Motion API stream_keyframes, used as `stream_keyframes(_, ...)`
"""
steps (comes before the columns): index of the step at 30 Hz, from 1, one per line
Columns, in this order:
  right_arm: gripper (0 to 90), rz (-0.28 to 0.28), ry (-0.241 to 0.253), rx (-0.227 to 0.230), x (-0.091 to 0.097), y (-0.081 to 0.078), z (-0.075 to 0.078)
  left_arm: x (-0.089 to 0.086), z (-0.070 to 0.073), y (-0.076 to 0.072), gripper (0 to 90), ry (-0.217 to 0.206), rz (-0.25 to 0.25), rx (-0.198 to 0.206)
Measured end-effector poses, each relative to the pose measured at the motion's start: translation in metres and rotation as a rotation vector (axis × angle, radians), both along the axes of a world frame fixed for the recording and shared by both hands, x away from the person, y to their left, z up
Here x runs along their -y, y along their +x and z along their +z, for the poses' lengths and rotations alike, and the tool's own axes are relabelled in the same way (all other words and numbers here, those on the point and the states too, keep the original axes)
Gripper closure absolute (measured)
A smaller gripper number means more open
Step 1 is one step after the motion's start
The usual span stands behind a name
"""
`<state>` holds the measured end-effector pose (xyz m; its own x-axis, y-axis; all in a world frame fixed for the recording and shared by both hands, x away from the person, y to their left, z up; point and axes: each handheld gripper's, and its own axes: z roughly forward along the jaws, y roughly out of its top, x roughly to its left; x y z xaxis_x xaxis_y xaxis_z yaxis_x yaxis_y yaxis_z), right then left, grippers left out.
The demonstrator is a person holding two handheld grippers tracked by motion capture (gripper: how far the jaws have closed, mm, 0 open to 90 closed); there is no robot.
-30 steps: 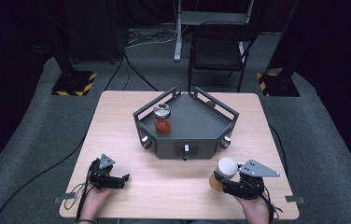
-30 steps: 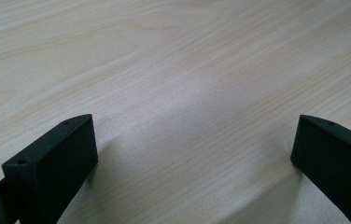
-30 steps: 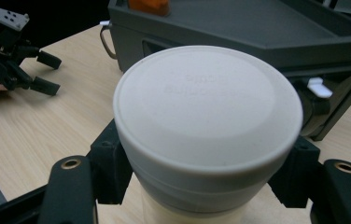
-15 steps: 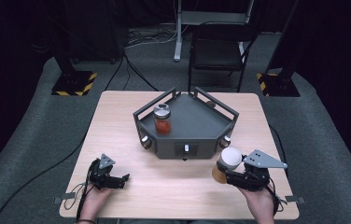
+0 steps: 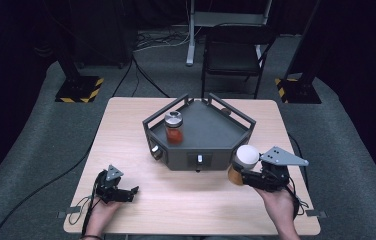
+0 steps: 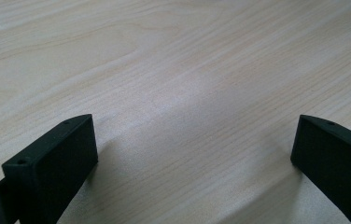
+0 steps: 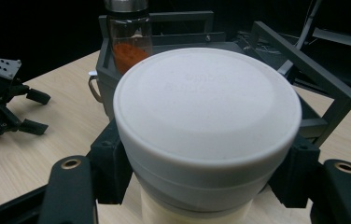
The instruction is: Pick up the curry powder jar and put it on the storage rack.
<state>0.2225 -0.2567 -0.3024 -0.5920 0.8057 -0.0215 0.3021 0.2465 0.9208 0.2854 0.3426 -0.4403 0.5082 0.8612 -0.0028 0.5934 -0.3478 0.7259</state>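
Observation:
A jar with a white lid (image 5: 247, 156) and a tan body hangs above the table, just off the front right corner of the dark tray (image 5: 211, 131). My right gripper (image 5: 241, 172) is shut on it below the lid. In the right gripper view the jar's lid (image 7: 208, 116) sits close up between the black jaws of the right gripper (image 7: 206, 191). My left gripper (image 5: 132, 194) lies on the table at the front left, open, with bare wood between its jaws, as the left gripper view (image 6: 194, 149) confirms. A glass jar of red powder (image 5: 174, 128) stands in the tray's left part.
The tray has raised rail sides (image 7: 304, 56) and a small handle (image 5: 155, 151) on its left front wall. A black chair (image 5: 233, 55) stands behind the wooden table (image 5: 126, 130). Cables trail from both grippers over the front edge.
My right gripper has risen with the white-lidded jar and come closer to the tray's front right corner. The left gripper has stayed put.

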Motion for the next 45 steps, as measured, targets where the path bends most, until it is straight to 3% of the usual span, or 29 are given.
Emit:
stream_keyframes(20, 33.3, -0.007, -0.002, 0.03, -0.005, 0.033, 0.033, 0.0, 0.0, 0.0, 0.1, 0.0, 0.0, 0.0)
stream_keyframes(25, 33.3, -0.001, 0.025, 0.02, -0.001, 0.048, 0.034, 0.0, 0.0, 0.0, 0.1, 0.0, 0.0, 0.0)
stream_keyframes(45, 33.2, -0.021, 0.028, 0.016, -0.022, 0.092, 0.041, 0.0, 0.0, 0.0, 0.1, 0.0, 0.0, 0.0)
